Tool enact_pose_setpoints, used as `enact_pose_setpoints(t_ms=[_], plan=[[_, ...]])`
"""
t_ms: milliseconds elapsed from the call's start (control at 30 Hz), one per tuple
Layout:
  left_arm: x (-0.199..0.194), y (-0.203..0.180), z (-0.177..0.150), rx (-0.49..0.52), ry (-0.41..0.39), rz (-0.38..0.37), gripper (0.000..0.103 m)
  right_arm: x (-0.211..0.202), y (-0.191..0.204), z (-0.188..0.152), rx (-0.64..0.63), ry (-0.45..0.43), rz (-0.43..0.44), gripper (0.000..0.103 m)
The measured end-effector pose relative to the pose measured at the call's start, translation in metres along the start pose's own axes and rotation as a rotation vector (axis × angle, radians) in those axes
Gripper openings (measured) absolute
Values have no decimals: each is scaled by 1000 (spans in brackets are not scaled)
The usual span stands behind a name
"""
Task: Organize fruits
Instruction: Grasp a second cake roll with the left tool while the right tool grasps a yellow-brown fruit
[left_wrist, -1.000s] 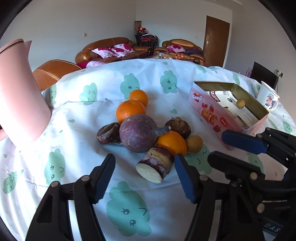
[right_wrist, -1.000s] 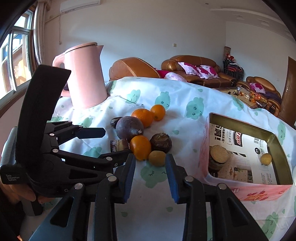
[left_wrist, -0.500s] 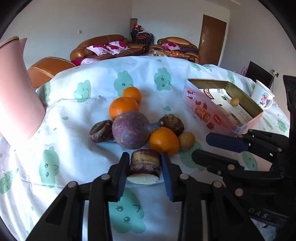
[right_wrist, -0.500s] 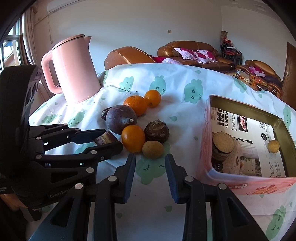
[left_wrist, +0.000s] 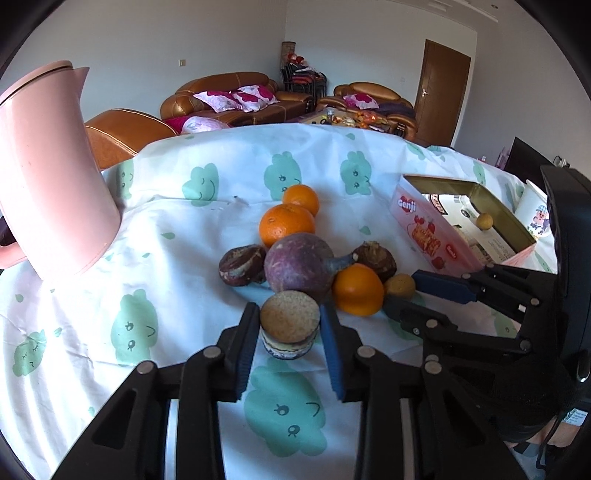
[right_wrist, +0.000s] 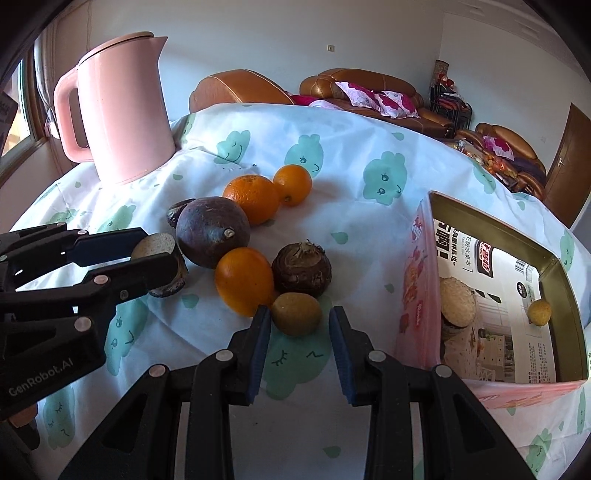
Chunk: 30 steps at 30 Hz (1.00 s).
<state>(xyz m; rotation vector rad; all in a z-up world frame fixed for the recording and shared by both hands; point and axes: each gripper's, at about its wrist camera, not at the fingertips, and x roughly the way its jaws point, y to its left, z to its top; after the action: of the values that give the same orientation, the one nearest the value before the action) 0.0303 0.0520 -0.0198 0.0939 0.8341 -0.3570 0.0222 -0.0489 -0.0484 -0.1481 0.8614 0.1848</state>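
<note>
Left gripper now clamps the upended yam chunk; right gripper, fingers apart, has reached the small fruit

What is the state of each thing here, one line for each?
Left tongs: shut on the cut purple tuber piece, cut face up.
Right tongs: open around the small yellow-brown round fruit, not gripping.
Pink rectangular tin box: open, lidless, partly filled.
Pink plastic kettle: upright, lid closed.
</note>
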Motion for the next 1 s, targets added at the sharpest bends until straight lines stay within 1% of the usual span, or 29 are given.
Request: enact_pose_setpoints(t_ms=[67,100,167,333,367,400,567,633,733,800,833,900,1000], plan=[[3,2,-1,-4,19,-6,36,4,1,0,-8,21,18,35],[4,2,-2,-5,22,-7,36,4,-1,1,-4,18,27,35],[6,1,-3,-6,23,7,39,5,-2,2,2,21,36,35],[15,-1,-6,7,54,28,39,3,-3,1,7,20,51,34],[16,0,-7,4,54,25,39,4,-4,1,13,18,55,30],[15,0,-6,-1,50,18,36,3,-5,1,20,13,54,30],[8,5,-5,-16,12,45,36,-12,-16,-4,71,-50,89,30],[3,7,-3,-31,-11,32,36,-18,-19,-5,103,-82,131,30],[-9,9,1,-52,-81,25,36,-30,-25,-6,152,-140,207,30],[-17,10,3,-68,-132,22,36,-40,-26,-5,164,-191,220,30],[-20,10,3,-74,-153,19,36,-44,-26,-4,164,-214,217,30],[-24,6,4,-75,-192,28,36,-51,-22,-3,149,-251,183,30],[-27,-4,5,-55,-238,83,36,-55,-18,-3,113,-272,115,30]])
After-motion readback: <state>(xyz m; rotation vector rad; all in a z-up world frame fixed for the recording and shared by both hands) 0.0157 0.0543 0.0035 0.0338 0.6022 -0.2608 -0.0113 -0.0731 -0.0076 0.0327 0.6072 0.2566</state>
